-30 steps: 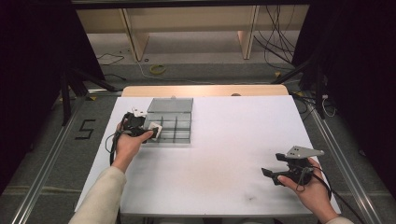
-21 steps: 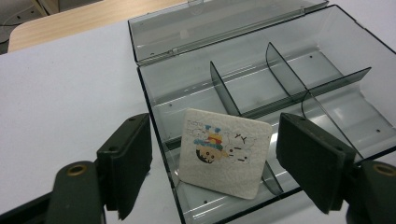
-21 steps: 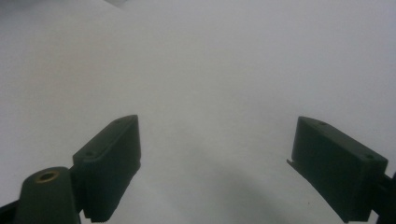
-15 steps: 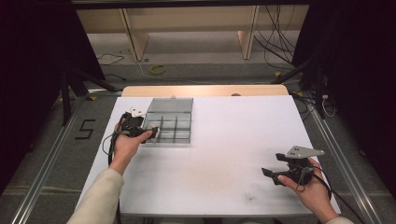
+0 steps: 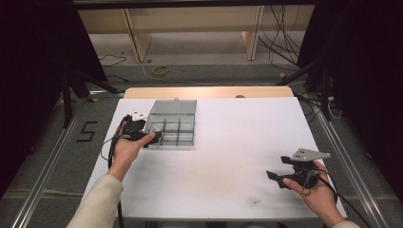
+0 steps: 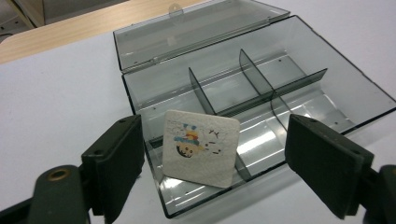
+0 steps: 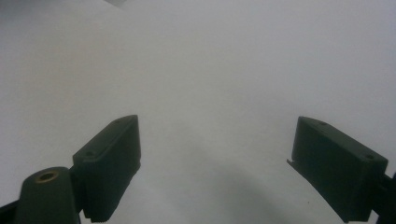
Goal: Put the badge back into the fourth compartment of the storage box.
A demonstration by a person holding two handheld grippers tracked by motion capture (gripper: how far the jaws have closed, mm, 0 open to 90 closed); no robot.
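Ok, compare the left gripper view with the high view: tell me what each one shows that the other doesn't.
Left gripper view alone: the cartoon print on the square coaster, leaning in a near compartment of the divider box, clear of the left gripper, whose jaws have just been opening. High view alone: the right gripper, apart over the white table, and the floor cables. Both: box, coaster, left gripper.

We see our right gripper [image 7: 217,168] with its two black jaws standing wide apart above the bare white table [image 7: 210,70], nothing between them.
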